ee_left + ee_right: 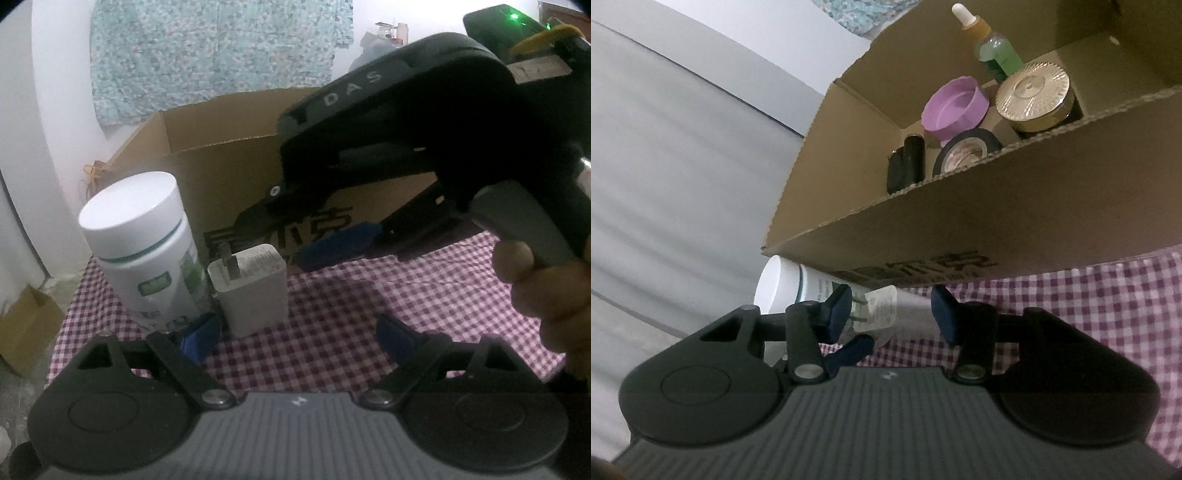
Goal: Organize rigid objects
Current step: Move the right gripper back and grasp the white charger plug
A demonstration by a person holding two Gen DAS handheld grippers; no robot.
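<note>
On the checked cloth [332, 314] a white charger plug [253, 291] stands with its prongs up, next to a white-capped bottle [144, 254]. My left gripper [297, 336] is open just in front of them, the charger slightly ahead of its left pad, nothing between the pads. My right gripper [291, 236], held by a hand [546, 288], hovers open near the box front, beyond and right of the charger. In the right wrist view the right gripper [890, 313] frames the charger [882, 310] and bottle [786, 284] without touching them.
An open cardboard box [960, 229] stands behind the charger. It holds a green dropper bottle [993, 48], a purple lid [955, 105], a gold-lidded jar [1032, 96], a tape roll [966, 147] and a black cylinder [908, 162]. A small carton [26, 328] sits on the floor at left.
</note>
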